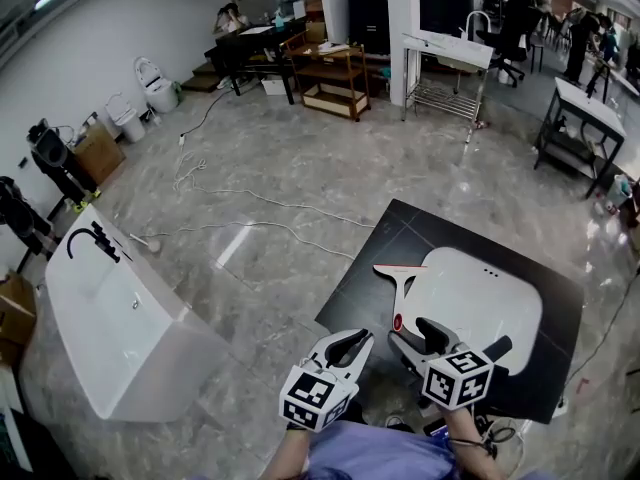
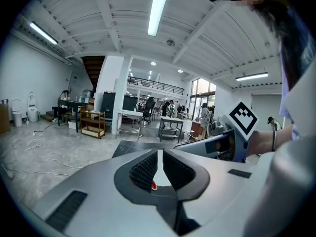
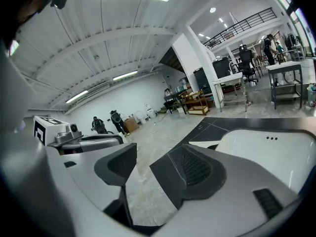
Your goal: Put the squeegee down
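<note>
Right gripper (image 1: 415, 336) is wide open w/ nothing in it. Its own view (image 3: 148, 164) shows just grey floor and a corner of the black mat (image 1: 400, 230) between the two pads. Left gripper (image 1: 352, 342) is pretty much closed, w/ only a thin slit between the pads and nothing pinched. Looking through that slit in the left gripper view (image 2: 159, 154) you can see a bit of white and a red dot, which is the squeegee (image 2: 154, 185) lying further off, not in the jaws.

Squeegee (image 1: 402, 286) is down flat on the black mat, btw. It's white w/ red trim, blade end away from the person and handle pointing back toward the grippers. The red dot on the handle end sits just ahead of the right gripper's tips. It lies right along the left edge of the white basin (image 1: 490, 303), which is also on the mat, but can't tell if they actually touch.

Both grippers hang side by side at the near edge of the mat, clear of the squeegee. A white bathtub (image 1: 120, 333) sits off to the left on the marble floor (image 1: 280, 158), and some cables (image 1: 262, 225) are strewn between it and the mat.
</note>
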### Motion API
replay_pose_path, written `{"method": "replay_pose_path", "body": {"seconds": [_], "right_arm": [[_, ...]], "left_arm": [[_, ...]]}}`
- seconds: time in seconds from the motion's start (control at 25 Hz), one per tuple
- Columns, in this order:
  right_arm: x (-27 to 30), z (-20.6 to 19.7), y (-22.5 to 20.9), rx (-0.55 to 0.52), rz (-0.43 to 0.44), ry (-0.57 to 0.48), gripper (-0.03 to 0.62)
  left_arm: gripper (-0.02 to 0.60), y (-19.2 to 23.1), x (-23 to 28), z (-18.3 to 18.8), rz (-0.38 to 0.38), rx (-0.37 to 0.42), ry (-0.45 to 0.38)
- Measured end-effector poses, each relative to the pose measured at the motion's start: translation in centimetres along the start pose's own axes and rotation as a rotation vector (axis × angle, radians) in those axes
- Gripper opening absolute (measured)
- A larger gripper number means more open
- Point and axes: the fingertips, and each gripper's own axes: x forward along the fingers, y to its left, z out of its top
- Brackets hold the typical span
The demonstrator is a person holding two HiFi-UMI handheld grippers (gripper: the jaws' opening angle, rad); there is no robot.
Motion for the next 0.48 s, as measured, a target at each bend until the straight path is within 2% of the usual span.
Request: {"method": "replay_pose_path", "body": {"seconds": [0.32,0.4,0.48], "right_arm": [[-6.4,-1.7,0.7,-0.069,0.080,0.011,0.243],[-7.6,-2.3,0.5,-0.080,0.113,0.017,0.210],[-8.5,-2.8,0.6,-0.055,0.157,0.020,0.138]], "left_arm": [[0.043,-7.2,-1.0,-0.7,0.045,0.018,0.008],[0.043,-8.8,-0.9,-1.4,0.066,0.011,0.014],[0.043,-10.2,-0.8,-2.0,0.083,0.006,0.024]]}}
